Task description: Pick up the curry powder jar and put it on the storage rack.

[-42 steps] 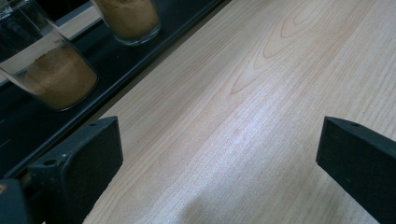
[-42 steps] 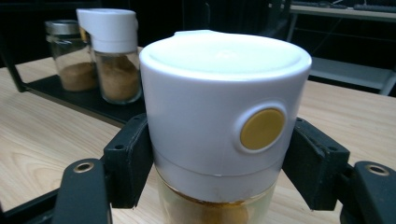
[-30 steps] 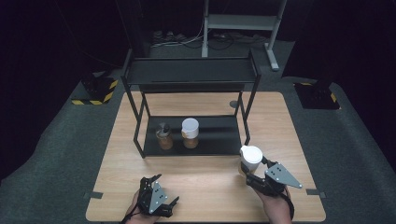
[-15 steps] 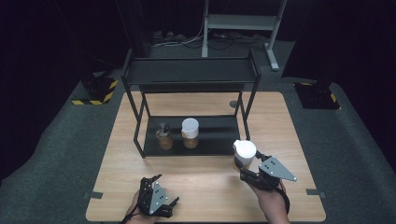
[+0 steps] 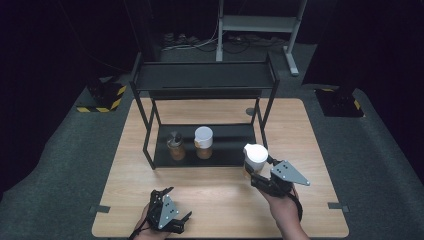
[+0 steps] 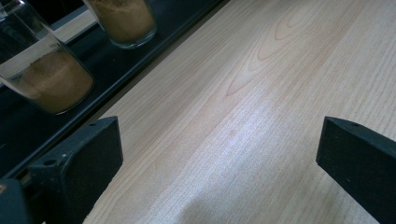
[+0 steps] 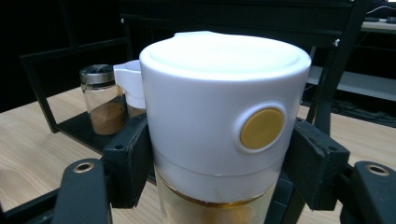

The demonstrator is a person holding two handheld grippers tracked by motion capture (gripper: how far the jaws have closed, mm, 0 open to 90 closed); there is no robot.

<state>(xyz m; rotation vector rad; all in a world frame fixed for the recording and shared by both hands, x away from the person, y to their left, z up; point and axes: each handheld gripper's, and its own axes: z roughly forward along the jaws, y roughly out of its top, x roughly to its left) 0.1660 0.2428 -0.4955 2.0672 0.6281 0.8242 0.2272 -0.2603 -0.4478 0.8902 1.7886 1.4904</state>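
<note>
high view: the right gripper (image 5: 261, 172), clenched on a white-lidded jar (image 5: 255, 157), has carried it from the near right of the table (image 5: 320, 150) to just beside the black rack (image 5: 205, 80)'s right front leg, so i judge it is headed for the lower shelf beside the two jars (image 5: 190, 145) there, while the left gripper (image 5: 167, 216) rests released at the near edge. left gripper view adds its empty jaws spread over bare wood. right gripper view adds a yellow button (image 7: 262, 128) on the lid.
</note>
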